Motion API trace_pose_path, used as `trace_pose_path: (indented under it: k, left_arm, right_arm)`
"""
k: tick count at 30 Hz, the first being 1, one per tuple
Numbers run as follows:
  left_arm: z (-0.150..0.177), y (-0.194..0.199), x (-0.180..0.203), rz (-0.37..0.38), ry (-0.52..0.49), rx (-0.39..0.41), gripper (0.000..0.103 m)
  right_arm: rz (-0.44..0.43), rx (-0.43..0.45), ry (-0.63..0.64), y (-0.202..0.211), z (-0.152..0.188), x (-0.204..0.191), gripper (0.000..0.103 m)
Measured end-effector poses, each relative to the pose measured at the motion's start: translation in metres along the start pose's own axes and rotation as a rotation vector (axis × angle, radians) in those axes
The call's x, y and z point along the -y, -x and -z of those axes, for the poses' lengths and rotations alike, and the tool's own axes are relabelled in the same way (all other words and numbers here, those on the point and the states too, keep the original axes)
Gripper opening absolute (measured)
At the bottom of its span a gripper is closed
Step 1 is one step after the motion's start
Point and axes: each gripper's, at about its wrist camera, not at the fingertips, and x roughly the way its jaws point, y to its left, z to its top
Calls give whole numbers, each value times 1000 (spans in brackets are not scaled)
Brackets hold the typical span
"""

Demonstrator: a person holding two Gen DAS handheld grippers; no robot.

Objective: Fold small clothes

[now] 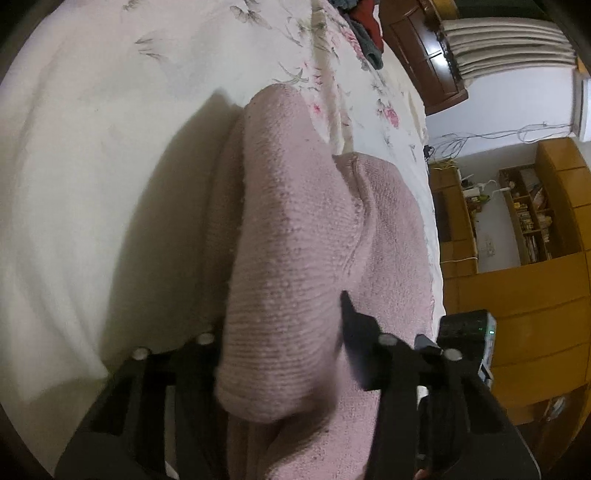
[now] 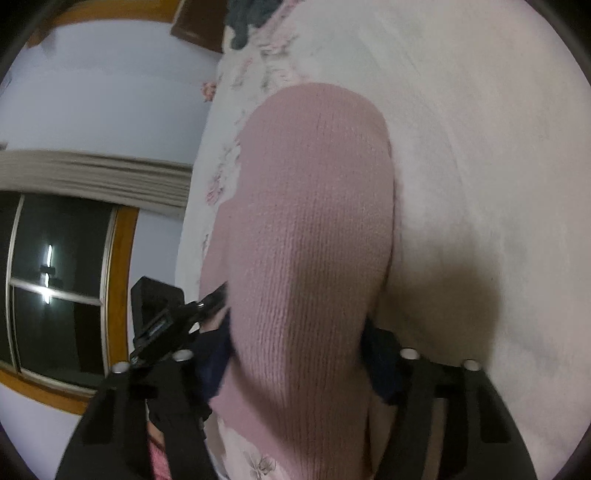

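Each of the 2 fisheye cameras looks forward along its own claw, very close to the pink knitted garment (image 1: 295,229) that fills mid-frame. The left wrist view faces across the bed (image 1: 74,147) toward wooden shelving (image 1: 532,214); the right faces a window (image 2: 59,280). Both share garment and bed.

In the left wrist view, a fold of the pink knitted garment (image 1: 295,236) drapes over the left gripper (image 1: 284,354), covering its left finger entirely; only the tip of the right finger (image 1: 349,314) shows, blurred. The garment's lower end runs off the bottom edge. Items on the wooden shelves (image 1: 532,210) are too small to identify. In the right wrist view, the same knit (image 2: 310,236) covers the right gripper (image 2: 299,354), hiding both fingertips, so its grip cannot be judged. The dark clothes (image 2: 240,18) at the top are cut off by the frame.
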Motion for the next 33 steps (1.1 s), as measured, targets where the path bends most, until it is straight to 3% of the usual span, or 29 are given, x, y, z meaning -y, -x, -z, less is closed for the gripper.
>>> trace_pose_path:
  k: [6,12,16,20,27,33]
  left_arm:
    - [14,15,11,90,5,55,31]
    - [42,36,58,211,-37,76,30]
    - [83,32,98,265,-70,50,30]
    - [131,12,121,277,-65,-5,30]
    - [203,-34,135,220,-87,-70,30]
    - [217,-56,128,56,-225,-32,33]
  right_arm:
    - [-24,1,97,25,9,-38,52]
    - [-77,19,120,77,28,-50,52]
    - [-110,43,91,134,46,-35,52]
    - [-85,41,78,185,71,-16,52]
    - [3,20,-7,235,116,50,53]
    - [83,32,5,220,135,84,57]
